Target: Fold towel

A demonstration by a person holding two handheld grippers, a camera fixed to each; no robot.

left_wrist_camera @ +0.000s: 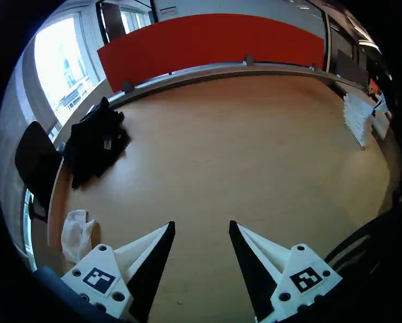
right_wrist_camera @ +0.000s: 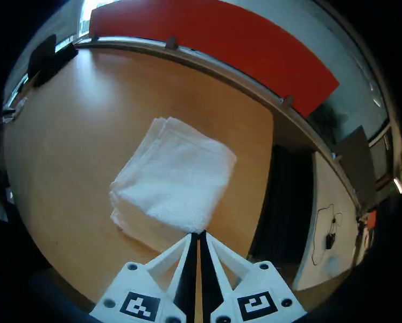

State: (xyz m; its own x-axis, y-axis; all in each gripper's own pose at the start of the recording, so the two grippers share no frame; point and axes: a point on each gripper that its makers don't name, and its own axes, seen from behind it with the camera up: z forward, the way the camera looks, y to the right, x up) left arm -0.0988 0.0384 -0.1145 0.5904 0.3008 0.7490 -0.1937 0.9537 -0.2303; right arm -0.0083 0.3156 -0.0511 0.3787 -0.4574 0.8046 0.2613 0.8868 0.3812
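In the left gripper view, a bright window (left_wrist_camera: 58, 70) and a dark chair (left_wrist_camera: 34, 161) stand at the far left, beyond the edge of the wooden worktop (left_wrist_camera: 244, 161). A crumpled black garment (left_wrist_camera: 96, 142) lies on the worktop's left part, and a crinkled white bag (left_wrist_camera: 76, 234) sits nearer, by the left edge. A red screen (left_wrist_camera: 211, 43) runs along the far side. The left tongs (left_wrist_camera: 201, 223) hang over bare wood in the middle, their two fingers spread well apart with nothing between them. At the far right edge of the worktop lies a white stack (left_wrist_camera: 358, 116), seemingly folded cloth, well apart from the left tongs.

In the right gripper view, dark things lie at the worktop's far left corner, too small to tell. The towel (right_wrist_camera: 174, 180) lies in the middle of the wood, folded into a thick, roughly square pile with its layered edges showing on the left side and one corner pointing toward the camera. The right tongs (right_wrist_camera: 199, 233) have their fingers drawn together, a thin slit between them, and the tips sit right at that near corner. Whether any cloth is pinched between them cannot be told. To the right, the worktop ends and a dark gap drops to the floor, where a thin cable (right_wrist_camera: 330, 226) lies.
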